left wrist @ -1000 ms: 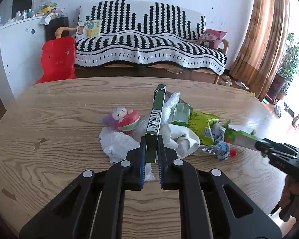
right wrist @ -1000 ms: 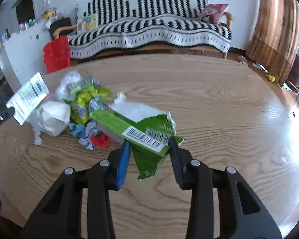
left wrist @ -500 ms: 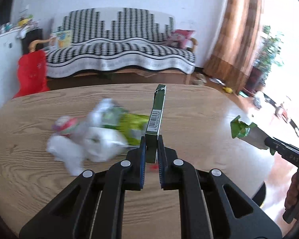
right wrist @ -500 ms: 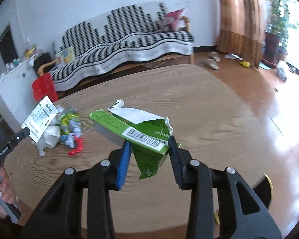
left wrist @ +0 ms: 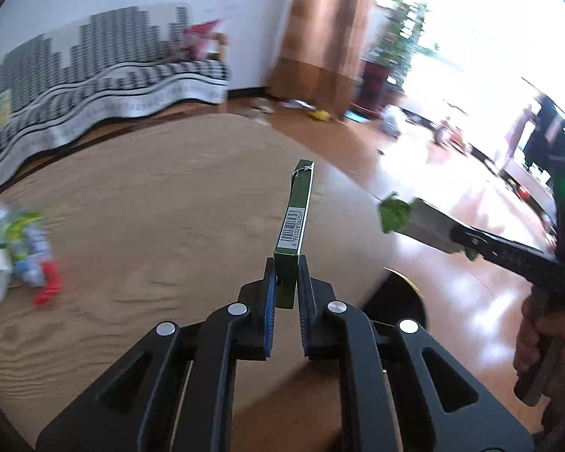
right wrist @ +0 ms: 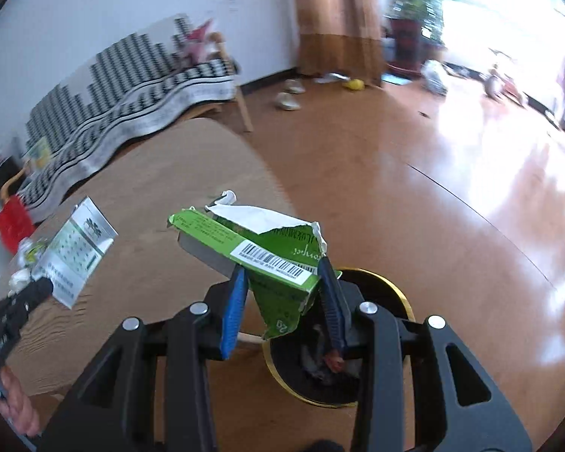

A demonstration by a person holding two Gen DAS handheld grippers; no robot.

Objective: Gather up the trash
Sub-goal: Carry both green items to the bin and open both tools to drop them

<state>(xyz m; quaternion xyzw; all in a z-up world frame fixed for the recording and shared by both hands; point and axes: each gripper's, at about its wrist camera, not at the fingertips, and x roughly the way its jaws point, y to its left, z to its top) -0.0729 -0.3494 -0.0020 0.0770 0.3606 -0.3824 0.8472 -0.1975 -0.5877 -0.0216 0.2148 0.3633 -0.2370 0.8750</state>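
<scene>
Here, torn green carton (right wrist: pixel 271 260), white inside, barcode label, crumpled.

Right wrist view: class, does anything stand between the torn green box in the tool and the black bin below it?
Nothing visible does. The torn green box, clamped in the right tool, hangs above the black bin, whose open mouth shows beneath.

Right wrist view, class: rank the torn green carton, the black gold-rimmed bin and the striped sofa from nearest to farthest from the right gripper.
1. Torn green carton: between the right gripper's jaws.
2. Black gold-rimmed bin: on the floor just below.
3. Striped sofa: far left, by the wall.
</scene>
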